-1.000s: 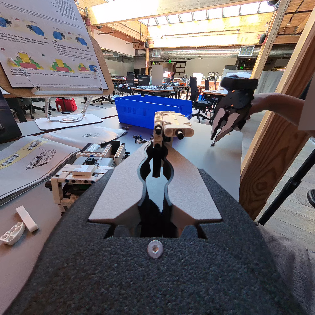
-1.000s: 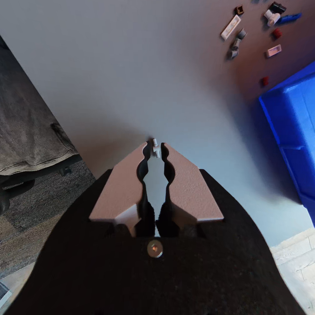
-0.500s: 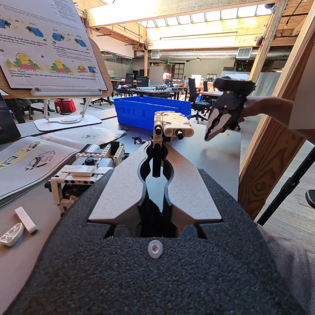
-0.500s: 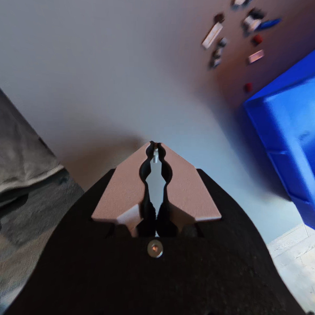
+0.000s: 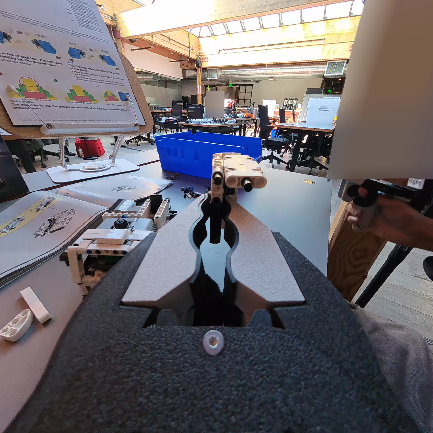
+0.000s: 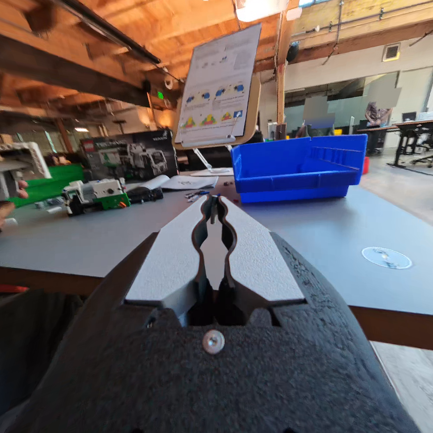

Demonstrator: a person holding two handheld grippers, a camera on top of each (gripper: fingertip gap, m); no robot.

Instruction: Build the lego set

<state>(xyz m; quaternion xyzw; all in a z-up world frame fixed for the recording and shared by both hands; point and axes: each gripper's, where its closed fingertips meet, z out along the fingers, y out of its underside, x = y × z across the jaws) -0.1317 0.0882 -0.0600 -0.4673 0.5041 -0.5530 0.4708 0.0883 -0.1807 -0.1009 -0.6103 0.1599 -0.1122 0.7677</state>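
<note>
My left gripper (image 5: 216, 198) is shut on a small tan beam assembly (image 5: 236, 172) with black pins and a black axle, held upright above the table. The partly built white and grey model (image 5: 112, 234) sits on the table just left of it. My right gripper (image 6: 213, 199) is shut on a small light grey pin (image 6: 213, 214), held at the table's near edge and pointing level across it. In the left wrist view only a hand on the right gripper's handle (image 5: 375, 206) shows at the right edge.
A blue bin (image 5: 206, 152) (image 6: 297, 168) stands at the back. Loose small pieces (image 5: 189, 191) (image 6: 196, 195) lie in front of it. An open instruction booklet (image 5: 35, 222) and a sheet on a stand (image 5: 63, 70) are at left. Two white pieces (image 5: 25, 314) lie near left. A built truck (image 6: 93, 195) and set box (image 6: 131, 157) show in the right wrist view. Left tips to right tips: about 35 cm.
The right gripper closed on the grey pin, lifted off the table and swung from pointing down to level, pulling back to the right edge. The left gripper stayed put.
</note>
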